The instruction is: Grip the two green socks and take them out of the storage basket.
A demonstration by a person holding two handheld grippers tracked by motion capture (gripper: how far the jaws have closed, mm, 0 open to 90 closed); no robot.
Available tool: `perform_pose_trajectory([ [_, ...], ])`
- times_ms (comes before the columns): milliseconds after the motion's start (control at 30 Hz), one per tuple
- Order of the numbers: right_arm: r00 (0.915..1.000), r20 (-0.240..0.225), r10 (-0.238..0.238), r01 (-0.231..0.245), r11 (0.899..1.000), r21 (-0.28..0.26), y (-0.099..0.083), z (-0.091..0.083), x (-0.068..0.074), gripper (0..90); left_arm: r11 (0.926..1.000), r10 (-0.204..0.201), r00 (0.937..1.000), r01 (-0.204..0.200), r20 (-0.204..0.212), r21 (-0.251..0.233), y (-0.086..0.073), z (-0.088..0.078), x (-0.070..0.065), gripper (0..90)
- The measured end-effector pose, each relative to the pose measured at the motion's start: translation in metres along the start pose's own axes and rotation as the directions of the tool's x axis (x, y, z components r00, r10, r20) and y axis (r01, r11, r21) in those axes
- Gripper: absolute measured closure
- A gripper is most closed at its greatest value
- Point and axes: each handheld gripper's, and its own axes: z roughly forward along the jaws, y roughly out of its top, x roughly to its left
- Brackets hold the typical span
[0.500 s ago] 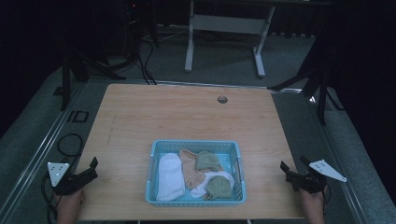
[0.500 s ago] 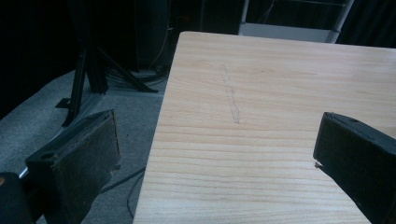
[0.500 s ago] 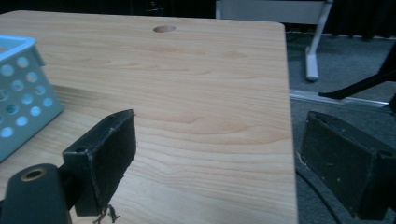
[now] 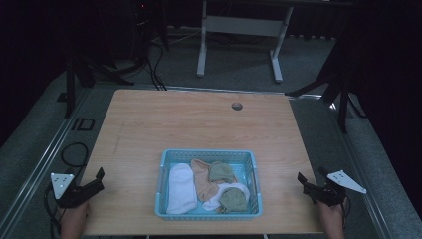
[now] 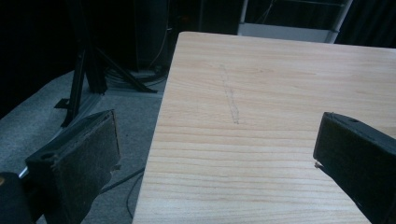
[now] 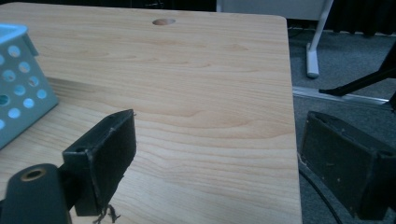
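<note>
High view: compared with the picture half a second earlier, nothing is seen to have shifted. The left gripper is held at the near left edge of the table, the right gripper at the near right edge, and the basket is set between them, near the front, well apart from both. Both sets of fingers are spread wide with nothing between them; in the left gripper view bare wood is seen between the fingers, and in the right gripper view the same is seen, with a corner of the basket at the far left.

From this stillness it is judged that the work on the socks has not yet been started; no sock is touched.

Counted in the basket: one white sock at the left, one tan sock beside it, two olive socks at the right, and one white-edged piece whose kind cannot be told. One basket, one table with one round hole, and two grippers are counted.
</note>
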Motion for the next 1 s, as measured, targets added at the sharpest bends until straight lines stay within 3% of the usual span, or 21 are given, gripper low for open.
perform_pose_trajectory([
  [100,0.9984,-0.056,-0.003,0.004,1.000,0.023,0.003,0.000,-0.001,10.7,1.0000,0.000,1.0000,0.000,0.000,0.000,0.000,0.000,0.000,0.7],
  [267,0.9872,-0.125,-0.099,0.111,0.989,0.092,0.004,0.001,0.002,10.7,1.0000,0.000,1.0000,0.000,0.000,0.000,0.000,0.000,0.000,0.7],
  [400,0.9613,-0.226,-0.157,0.190,0.973,0.128,0.009,0.001,0.005,10.7,1.0000,0.000,1.0000,0.000,0.000,0.000,0.000,0.000,0.000,0.7],
  [600,0.9292,-0.293,-0.225,0.280,0.946,0.163,0.020,0.001,0.011,13.3,1.0000,0.003,1.0000,-0.003,0.001,0.003,0.000,0.000,0.000,0.7],
  [767,0.8782,-0.428,-0.214,0.321,0.927,0.196,0.034,0.001,0.020,13.5,1.0000,0.002,1.0000,-0.002,0.002,0.001,0.000,0.000,0.000,0.7],
  [800,0.8574,-0.469,-0.211,0.338,0.919,0.204,0.037,0.001,0.023,13.5,1.0000,0.001,1.0000,-0.001,0.003,0.001,0.000,0.000,0.000,0.7],
  [833,0.8420,-0.498,-0.208,0.352,0.911,0.215,0.040,0.001,0.027,13.2,1.0000,0.000,1.0000,0.000,0.003,0.001,0.000,0.000,0.000,0.7],
  [1000,0.7773,-0.582,-0.239,0.443,0.865,0.237,0.050,0.005,0.045,12.6,1.0000,0.001,1.0000,-0.001,0.003,0.001,0.000,0.000,0.000,0.7],
])
